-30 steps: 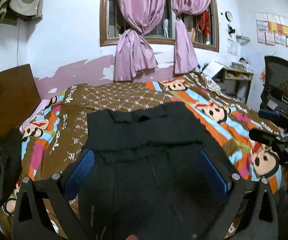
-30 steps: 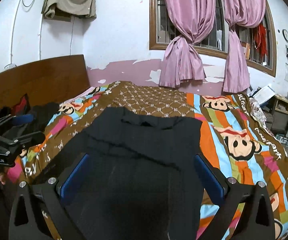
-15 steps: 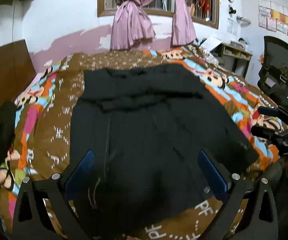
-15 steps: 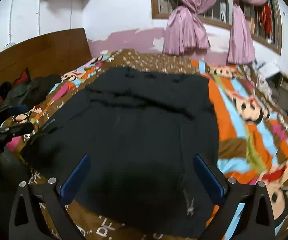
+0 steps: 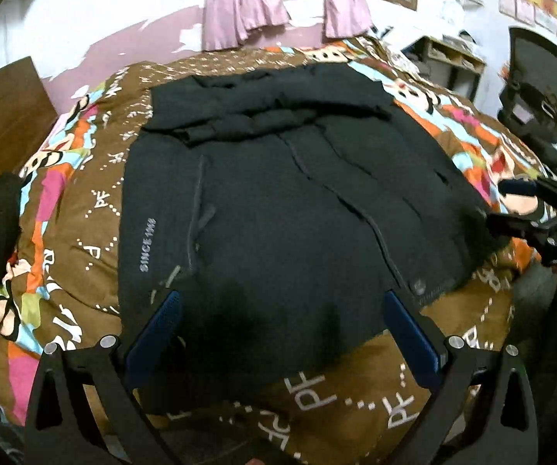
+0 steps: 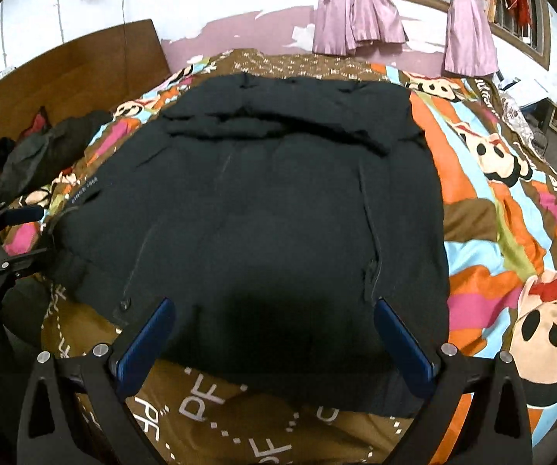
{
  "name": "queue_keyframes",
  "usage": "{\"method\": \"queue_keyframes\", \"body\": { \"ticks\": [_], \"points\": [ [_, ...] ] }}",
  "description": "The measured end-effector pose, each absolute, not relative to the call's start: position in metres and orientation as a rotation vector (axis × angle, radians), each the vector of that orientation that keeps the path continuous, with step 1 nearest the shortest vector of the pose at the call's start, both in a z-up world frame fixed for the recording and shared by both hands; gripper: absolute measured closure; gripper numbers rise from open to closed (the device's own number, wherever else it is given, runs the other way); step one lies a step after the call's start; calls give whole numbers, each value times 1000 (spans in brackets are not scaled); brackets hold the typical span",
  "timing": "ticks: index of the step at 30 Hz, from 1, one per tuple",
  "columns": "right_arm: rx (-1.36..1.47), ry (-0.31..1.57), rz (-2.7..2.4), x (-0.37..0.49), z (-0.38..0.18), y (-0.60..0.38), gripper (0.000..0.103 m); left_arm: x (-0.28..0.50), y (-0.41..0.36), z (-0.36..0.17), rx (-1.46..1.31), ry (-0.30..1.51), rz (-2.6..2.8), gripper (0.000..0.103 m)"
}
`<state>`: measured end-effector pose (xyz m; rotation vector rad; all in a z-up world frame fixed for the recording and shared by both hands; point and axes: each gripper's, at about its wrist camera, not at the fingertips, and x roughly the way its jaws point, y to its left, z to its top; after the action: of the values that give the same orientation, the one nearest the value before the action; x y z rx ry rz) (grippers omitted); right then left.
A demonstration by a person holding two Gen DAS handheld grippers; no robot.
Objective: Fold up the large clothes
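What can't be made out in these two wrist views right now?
- Near hem of the black jacket: left wrist view, lost in dark shadow between the left gripper fingers.
- Jacket's underside and how its layers are folded: both views, covered by the top layer.
- Sleeve print beyond "SINCE": too small to read.
- Dark clothes pile: right wrist view, item count unclear.
- Right gripper: fingers apart; body cut by the bottom edge.

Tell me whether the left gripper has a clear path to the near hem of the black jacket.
Probably yes: the left gripper is open, the black jacket lies flat on the bedspread, and nothing sits between them.
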<state>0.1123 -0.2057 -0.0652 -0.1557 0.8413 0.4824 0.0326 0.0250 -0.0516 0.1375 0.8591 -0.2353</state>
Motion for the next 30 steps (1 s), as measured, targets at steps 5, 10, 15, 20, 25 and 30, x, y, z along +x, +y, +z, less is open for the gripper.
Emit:
{"method": "queue_keyframes", "body": {
  "ticks": [5, 10, 15, 20, 25, 30],
  "points": [
    [-144, 880, 485, 109, -77, -204, 0, 34, 23, -65, 155, 926, -268, 2],
    [-102, 906, 469, 114, -82, -210, 0, 44, 13, -89, 219, 1047, -272, 2],
    [-88, 922, 450, 116, -84, -214, 0, 45, 5, -106, 323, 1087, -236, 2],
    [-91, 948, 447, 116, -90, -211, 0, 49, 1, -124, 426, 1127, -177, 2],
    [-82, 956, 448, 115, -93, -212, 0, 51, 4, -131, 464, 1115, -151, 2],
    [-95, 966, 452, 115, -96, -210, 0, 58, 13, -129, 464, 1083, -96, 2]
  ]
}}
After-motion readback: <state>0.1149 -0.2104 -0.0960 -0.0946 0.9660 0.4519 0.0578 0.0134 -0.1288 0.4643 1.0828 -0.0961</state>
